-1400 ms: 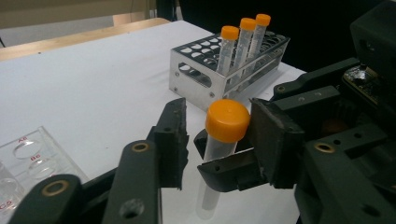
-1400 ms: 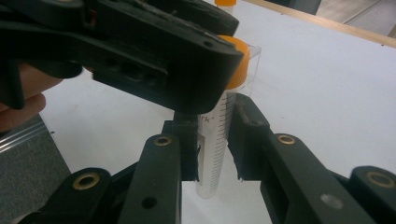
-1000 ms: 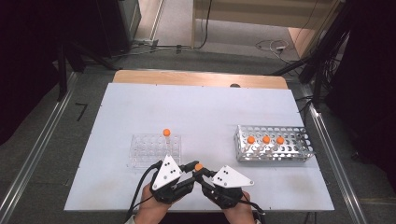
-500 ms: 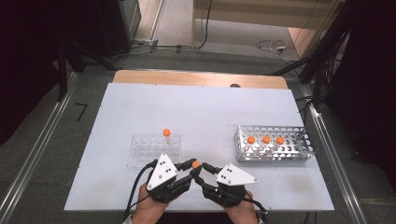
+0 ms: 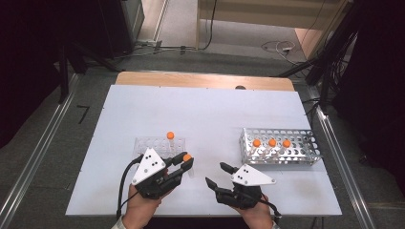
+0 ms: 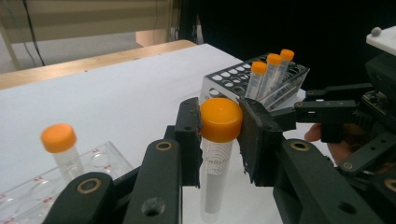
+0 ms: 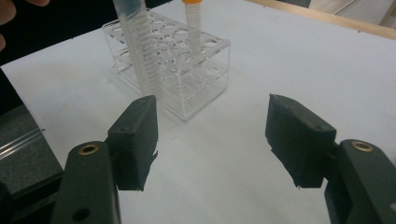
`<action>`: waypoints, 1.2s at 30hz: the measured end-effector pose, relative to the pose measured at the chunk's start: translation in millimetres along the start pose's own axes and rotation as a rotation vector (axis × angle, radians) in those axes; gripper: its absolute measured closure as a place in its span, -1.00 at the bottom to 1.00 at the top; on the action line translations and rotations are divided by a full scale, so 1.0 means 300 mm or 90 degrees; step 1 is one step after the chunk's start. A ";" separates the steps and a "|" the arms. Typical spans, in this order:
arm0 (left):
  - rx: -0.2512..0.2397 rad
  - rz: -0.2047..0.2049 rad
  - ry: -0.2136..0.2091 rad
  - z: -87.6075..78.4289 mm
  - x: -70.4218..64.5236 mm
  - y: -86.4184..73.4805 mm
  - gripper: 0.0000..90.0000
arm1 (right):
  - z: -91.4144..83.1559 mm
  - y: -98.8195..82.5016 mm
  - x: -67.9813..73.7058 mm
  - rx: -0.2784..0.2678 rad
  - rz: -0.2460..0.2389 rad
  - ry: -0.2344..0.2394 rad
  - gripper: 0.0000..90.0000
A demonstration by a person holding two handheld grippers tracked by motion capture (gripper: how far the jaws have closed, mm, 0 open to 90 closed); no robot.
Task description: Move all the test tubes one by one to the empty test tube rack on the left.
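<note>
white table (image 5: 200,114) bears clear rack (image 5: 145,144) and, seemingly, metal rack (image 5: 279,155).

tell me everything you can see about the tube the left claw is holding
The tube is a clear plastic cylinder with an orange screw cap and faint printed marks on its wall. It looks empty. It stands about upright, clamped at the cap between the two black pads of the left claw, its lower end hanging free above the white table. In the high view it sits just in front of the clear rack. The right claw is apart from it, jaws having just been opening, nothing between them.
</note>
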State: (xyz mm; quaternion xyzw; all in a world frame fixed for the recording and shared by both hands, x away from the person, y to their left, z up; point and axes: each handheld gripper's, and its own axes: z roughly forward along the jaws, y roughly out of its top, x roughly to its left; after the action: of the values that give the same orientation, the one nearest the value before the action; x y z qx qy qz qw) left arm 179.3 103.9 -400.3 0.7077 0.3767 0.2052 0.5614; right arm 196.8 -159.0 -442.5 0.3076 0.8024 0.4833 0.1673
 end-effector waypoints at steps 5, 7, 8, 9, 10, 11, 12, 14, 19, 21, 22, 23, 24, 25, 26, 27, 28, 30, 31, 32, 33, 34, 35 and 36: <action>-0.013 -0.012 0.022 -0.029 0.036 0.019 0.55 | -0.026 -0.004 -0.020 -0.005 0.003 -0.007 -0.26; -0.019 -0.018 0.030 -0.037 0.049 0.025 0.55 | -0.035 -0.007 -0.028 -0.005 0.005 -0.012 -0.26; -0.022 -0.019 0.034 -0.041 0.056 0.027 0.55 | -0.039 -0.008 -0.031 -0.006 0.007 -0.013 -0.26; -0.024 -0.021 0.037 -0.045 0.062 0.029 0.55 | -0.042 -0.010 -0.036 -0.006 0.009 -0.015 -0.26; -0.026 -0.022 0.040 -0.048 0.068 0.031 0.55 | -0.044 -0.011 -0.041 -0.006 0.011 -0.016 -0.26; -0.028 -0.023 0.044 -0.050 0.073 0.033 0.55 | -0.047 -0.012 -0.046 -0.004 0.014 -0.019 -0.26; -0.028 -0.023 0.050 -0.052 0.079 0.034 0.55 | -0.050 -0.014 -0.051 -0.005 0.013 -0.020 -0.26; -0.033 -0.029 0.058 -0.056 0.093 0.036 0.55 | -0.057 -0.018 -0.060 -0.003 0.017 -0.024 -0.26; -0.037 -0.038 0.084 -0.064 0.134 0.043 0.55 | -0.076 -0.031 -0.081 -0.001 0.021 -0.036 -0.26; -0.039 -0.040 0.095 -0.064 0.149 0.047 0.55 | -0.085 -0.033 -0.090 -0.004 0.027 -0.041 -0.26; -0.040 -0.040 0.099 -0.064 0.158 0.048 0.55 | -0.089 -0.033 -0.094 -0.006 0.028 -0.043 -0.26; -0.040 -0.042 0.105 -0.062 0.165 0.050 0.55 | -0.093 -0.034 -0.097 -0.005 0.031 -0.045 -0.26; -0.040 -0.042 0.111 -0.061 0.172 0.052 0.55 | -0.096 -0.035 -0.102 -0.006 0.029 -0.047 -0.26; -0.042 -0.043 0.116 -0.058 0.179 0.053 0.55 | -0.098 -0.037 -0.105 -0.006 0.031 -0.048 -0.26; -0.040 -0.042 0.123 -0.057 0.187 0.054 0.56 | -0.101 -0.039 -0.108 -0.005 0.031 -0.050 -0.26; -0.039 -0.042 0.130 -0.054 0.195 0.055 0.56 | -0.103 -0.041 -0.110 -0.004 0.033 -0.052 -0.26; -0.038 -0.040 0.135 -0.051 0.203 0.055 0.56 | -0.105 -0.043 -0.113 -0.005 0.034 -0.053 -0.26; -0.036 -0.042 0.147 -0.045 0.223 0.054 0.55 | -0.111 -0.045 -0.118 -0.004 0.038 -0.056 -0.26; -0.037 -0.046 0.150 -0.041 0.233 0.053 0.55 | -0.114 -0.047 -0.122 -0.005 0.038 -0.058 -0.26; -0.038 -0.050 0.154 -0.037 0.242 0.053 0.55 | -0.117 -0.048 -0.125 -0.006 0.041 -0.060 -0.26; -0.036 -0.050 0.158 -0.033 0.252 0.053 0.55 | -0.120 -0.049 -0.128 -0.006 0.042 -0.061 -0.26; -0.037 -0.054 0.161 -0.028 0.259 0.052 0.55 | -0.123 -0.051 -0.131 -0.005 0.043 -0.063 -0.26; -0.039 -0.057 0.163 -0.023 0.267 0.052 0.55 | -0.125 -0.054 -0.133 -0.005 0.046 -0.065 -0.26; -0.038 -0.059 0.165 -0.019 0.273 0.052 0.55 | -0.127 -0.056 -0.136 -0.005 0.045 -0.066 -0.26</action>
State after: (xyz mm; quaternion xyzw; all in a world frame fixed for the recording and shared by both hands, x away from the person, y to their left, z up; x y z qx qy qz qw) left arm 231.7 168.7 -394.8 0.6402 0.4719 0.2798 0.5377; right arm 200.6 -217.1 -440.1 0.3600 0.7792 0.4755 0.1927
